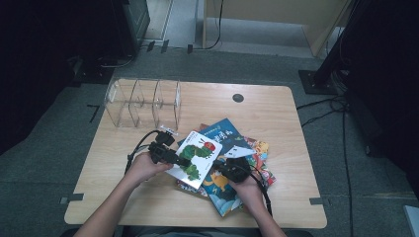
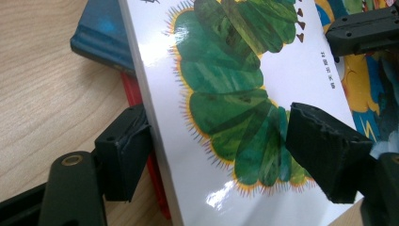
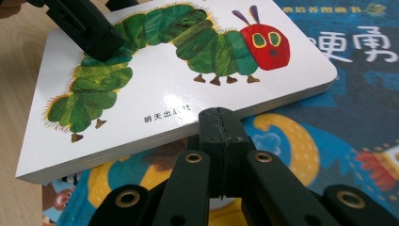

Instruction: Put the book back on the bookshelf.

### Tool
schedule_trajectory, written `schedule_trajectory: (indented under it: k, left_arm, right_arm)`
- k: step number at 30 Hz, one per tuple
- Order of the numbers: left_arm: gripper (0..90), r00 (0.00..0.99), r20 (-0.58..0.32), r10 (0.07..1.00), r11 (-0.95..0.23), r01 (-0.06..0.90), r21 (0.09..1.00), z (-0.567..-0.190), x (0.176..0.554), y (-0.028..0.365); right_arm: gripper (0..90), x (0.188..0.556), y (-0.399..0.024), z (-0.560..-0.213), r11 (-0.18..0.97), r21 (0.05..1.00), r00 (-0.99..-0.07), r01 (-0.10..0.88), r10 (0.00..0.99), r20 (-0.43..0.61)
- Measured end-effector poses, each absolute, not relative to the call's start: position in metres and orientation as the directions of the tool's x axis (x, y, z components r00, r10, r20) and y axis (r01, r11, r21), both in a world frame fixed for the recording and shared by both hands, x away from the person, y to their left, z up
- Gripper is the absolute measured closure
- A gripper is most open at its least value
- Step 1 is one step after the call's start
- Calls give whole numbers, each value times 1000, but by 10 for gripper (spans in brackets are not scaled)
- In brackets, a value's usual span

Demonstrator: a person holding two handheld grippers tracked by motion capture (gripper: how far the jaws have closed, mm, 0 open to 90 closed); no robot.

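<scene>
**Caterpillar book gripped at one edge on a pile of picture books**

A white board book with a green caterpillar [image 1: 197,157] on its cover lies on top of a loose pile of picture books [image 1: 232,173] near the front middle of the wooden tabletop [image 1: 276,118]. In the right gripper view the book [image 3: 164,89] sits slightly raised over a blue book [image 3: 329,108] beneath it.

The left hand-held gripper [image 1: 170,154] comes in from the book's left side. In the left gripper view its jaws are clamped on the book [image 2: 226,94], one pad under the edge by the spine and the other pressing down on the caterpillar's green body.

The right hand-held gripper [image 1: 236,170] rests at the book's near right edge. In its own view the two jaws are pressed together with nothing between them, and their joined tip [image 3: 220,129] sits just against the thick white edge of the book.

A clear plastic organiser with upright dividers [image 1: 143,102] stands at the back left of the tabletop, well apart from the books.
</scene>
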State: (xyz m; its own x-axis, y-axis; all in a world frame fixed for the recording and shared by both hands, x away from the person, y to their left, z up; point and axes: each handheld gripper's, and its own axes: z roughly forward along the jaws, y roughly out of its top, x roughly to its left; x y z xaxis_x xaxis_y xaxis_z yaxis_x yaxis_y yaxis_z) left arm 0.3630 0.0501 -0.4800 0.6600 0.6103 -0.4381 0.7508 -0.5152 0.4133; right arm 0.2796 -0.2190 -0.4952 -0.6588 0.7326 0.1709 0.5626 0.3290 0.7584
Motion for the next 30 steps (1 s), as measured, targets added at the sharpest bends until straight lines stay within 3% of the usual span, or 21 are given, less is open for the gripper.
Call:
schedule_trajectory:
  k: [6, 11, 14, 15, 18, 23, 30]
  left_arm:
    - [198, 591, -503, 630, -484, 806, 340, -485, 369, 54]
    - [214, 615, -441, 654, -503, 788, 354, -472, 364, 55]
    - [324, 628, -405, 665, -506, 777, 373, -457, 361, 57]
    - [324, 619, -413, 668, -500, 784, 368, -452, 361, 58]
    - [448, 604, -441, 664, -493, 797, 348, -439, 361, 58]
    - [574, 633, -438, 639, -528, 774, 348, -414, 359, 48]
    - [654, 635, -390, 667, -539, 772, 336, -395, 361, 30]
  right_arm:
    - [900, 282, -208, -495, 327, 755, -666, 569, 721, 190]
    - [900, 283, -203, -495, 339, 754, -676, 562, 714, 182]
    - [900, 283, -201, -495, 342, 755, -678, 559, 713, 179]
    - [900, 283, -201, -495, 342, 755, -678, 559, 713, 179]
    - [900, 283, -199, -495, 345, 755, -677, 557, 716, 172]
    - [900, 285, -200, -495, 347, 756, -684, 555, 707, 178]
    - [885, 288, -194, -495, 371, 762, -704, 531, 693, 153]
